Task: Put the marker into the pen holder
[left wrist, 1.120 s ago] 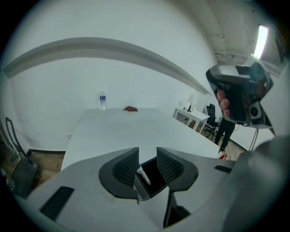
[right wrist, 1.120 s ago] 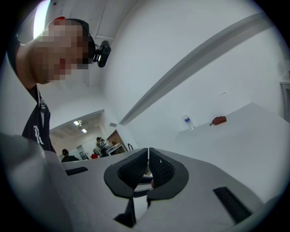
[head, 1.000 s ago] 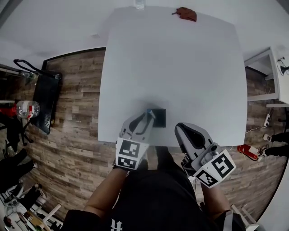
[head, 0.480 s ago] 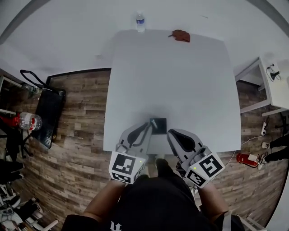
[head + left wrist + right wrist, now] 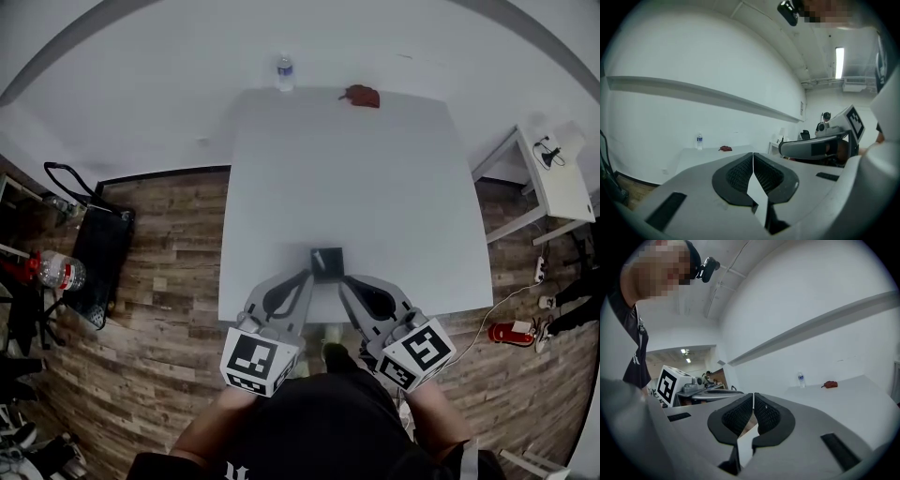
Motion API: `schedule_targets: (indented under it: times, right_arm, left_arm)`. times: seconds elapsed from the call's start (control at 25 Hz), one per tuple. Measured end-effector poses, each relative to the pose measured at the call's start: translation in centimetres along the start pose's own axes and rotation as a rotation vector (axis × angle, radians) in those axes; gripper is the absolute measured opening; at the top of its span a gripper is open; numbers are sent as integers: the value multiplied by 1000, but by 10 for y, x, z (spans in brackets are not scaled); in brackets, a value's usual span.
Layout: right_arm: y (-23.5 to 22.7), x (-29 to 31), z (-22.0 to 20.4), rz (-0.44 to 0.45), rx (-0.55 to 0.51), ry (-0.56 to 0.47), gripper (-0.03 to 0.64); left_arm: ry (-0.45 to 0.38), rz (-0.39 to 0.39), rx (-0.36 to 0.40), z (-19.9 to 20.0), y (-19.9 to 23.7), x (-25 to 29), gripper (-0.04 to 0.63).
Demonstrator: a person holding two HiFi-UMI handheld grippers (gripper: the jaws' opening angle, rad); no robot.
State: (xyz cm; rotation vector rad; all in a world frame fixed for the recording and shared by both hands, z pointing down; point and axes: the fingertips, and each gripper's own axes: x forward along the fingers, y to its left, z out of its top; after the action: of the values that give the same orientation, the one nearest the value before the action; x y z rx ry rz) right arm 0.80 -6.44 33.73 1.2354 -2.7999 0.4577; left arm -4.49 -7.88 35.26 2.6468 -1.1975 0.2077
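Observation:
The dark square pen holder (image 5: 327,263) stands near the white table's (image 5: 347,178) front edge. A small pale speck shows in its opening; I cannot tell whether that is the marker, and no marker lies loose anywhere in view. My left gripper (image 5: 305,279) hovers just below-left of the holder. Its jaws are closing, and in the left gripper view (image 5: 753,156) the pads meet with nothing between them. My right gripper (image 5: 345,281) is just below-right of the holder. In the right gripper view (image 5: 753,397) its pads also touch, empty.
A water bottle (image 5: 284,72) and a small red object (image 5: 360,96) sit at the table's far edge. A black bag (image 5: 94,239) lies on the wood floor at left. A white side table (image 5: 548,178) stands at right.
Both grippers have drawn back from the pen holder toward the table's front edge. The left gripper's jaws, earlier apart at the holder, have come together. The view has widened.

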Motion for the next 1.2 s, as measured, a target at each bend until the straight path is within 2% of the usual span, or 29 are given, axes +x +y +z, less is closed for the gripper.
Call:
schedule_targets:
  times: [0.36,1.2]
  right_arm:
    - [22,-12,5,-30,-34,-32,18]
    - [28,-18,14,-55,-71,-48,15]
  left_arm:
    - [-63,-46,32,23,-17,-30,5]
    - [-71,-46,26,24,-19,-28,5]
